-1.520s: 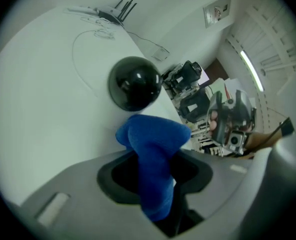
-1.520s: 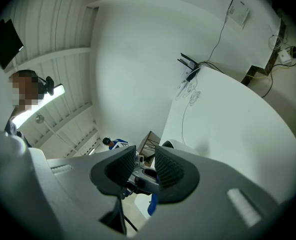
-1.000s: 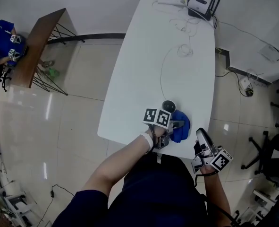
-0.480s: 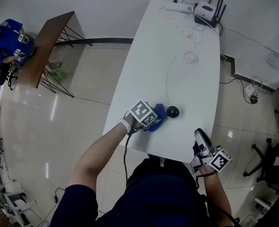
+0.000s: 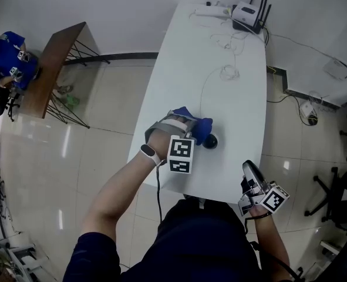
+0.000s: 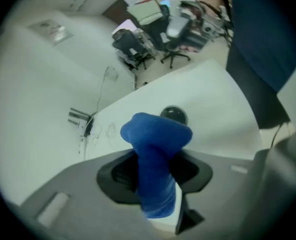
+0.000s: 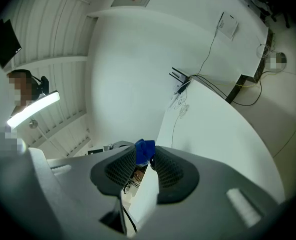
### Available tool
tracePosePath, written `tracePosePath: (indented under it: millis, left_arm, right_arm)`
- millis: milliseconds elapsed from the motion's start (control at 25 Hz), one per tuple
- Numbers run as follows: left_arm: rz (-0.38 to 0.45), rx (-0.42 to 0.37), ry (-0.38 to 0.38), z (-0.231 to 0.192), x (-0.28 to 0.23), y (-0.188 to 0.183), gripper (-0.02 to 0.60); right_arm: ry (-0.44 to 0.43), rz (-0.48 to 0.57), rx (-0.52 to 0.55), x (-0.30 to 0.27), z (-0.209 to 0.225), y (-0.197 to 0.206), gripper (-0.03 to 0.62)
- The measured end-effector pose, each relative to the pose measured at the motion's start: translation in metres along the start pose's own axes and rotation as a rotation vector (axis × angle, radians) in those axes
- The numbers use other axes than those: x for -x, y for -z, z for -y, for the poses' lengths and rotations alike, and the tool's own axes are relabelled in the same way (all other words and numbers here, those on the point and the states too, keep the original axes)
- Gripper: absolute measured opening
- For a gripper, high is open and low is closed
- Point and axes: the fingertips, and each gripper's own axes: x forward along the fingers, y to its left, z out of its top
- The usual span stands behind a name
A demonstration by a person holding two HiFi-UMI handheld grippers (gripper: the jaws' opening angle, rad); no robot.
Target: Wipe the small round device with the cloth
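Observation:
The small round black device [image 5: 211, 141] sits on the white table [image 5: 238, 104], toward its near end. My left gripper [image 5: 189, 126] is shut on a bunched blue cloth [image 5: 199, 126], which hangs just left of the device and touches its far-left side. In the left gripper view the cloth [image 6: 155, 134] fills the gap between the jaws and the device [image 6: 174, 115] peeks out behind it. My right gripper [image 5: 251, 181] hovers off the table's near right corner, with a narrow bare gap between its jaws [image 7: 143, 170].
A white cable [image 5: 204, 87] runs from the device to a coil [image 5: 228, 71] and on to a router [image 5: 248, 9] and power strip [image 5: 211, 7] at the far end. A wooden side table [image 5: 54, 54] and a person in blue [image 5: 6, 54] are at left.
The left gripper has carried the cloth from the device's right side, round to its left, and now up against its far-left side, with the wrist turned. The right gripper has stayed put.

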Motion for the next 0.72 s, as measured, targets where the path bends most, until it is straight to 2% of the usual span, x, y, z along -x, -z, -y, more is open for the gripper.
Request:
tracePosePath:
  millis: [120,200,280,400,480,560,640,720]
  left_arm:
    - [0.103,0.409,0.049,0.007,0.019,-0.001,0.166]
    - [0.22,0.676,0.094,0.016,0.039,-0.007,0.167]
    - [0.401,0.921,0.171,0.024,0.065,-0.022,0.167]
    - [0.746,1.24,0.334,0.026,0.106,-0.052,0.169]
    - [0.954,1.401,0.419,0.022,0.126,-0.06,0.169]
    - [1.115,1.532,0.511,0.019,0.136,-0.06,0.169]
    - [1.201,1.622,0.59,0.02,0.137,-0.059,0.169]
    - [1.188,1.682,0.603,0.022,0.128,-0.057,0.169]
  right_arm:
    - [-0.015,-0.029,0.04,-0.008,-0.009,-0.002,0.123]
    - [-0.032,-0.067,0.102,-0.019,-0.019,-0.001,0.128]
    - [-0.074,-0.126,0.175,-0.033,-0.033,0.006,0.187]
    - [-0.231,-0.264,0.205,-0.051,-0.065,0.032,0.322]
    - [-0.35,-0.362,0.189,-0.057,-0.088,0.055,0.41]
    - [-0.441,-0.42,0.174,-0.06,-0.107,0.071,0.447]
    - [-0.494,-0.443,0.159,-0.066,-0.12,0.078,0.451]
    - [-0.482,-0.473,0.179,-0.075,-0.121,0.085,0.451]
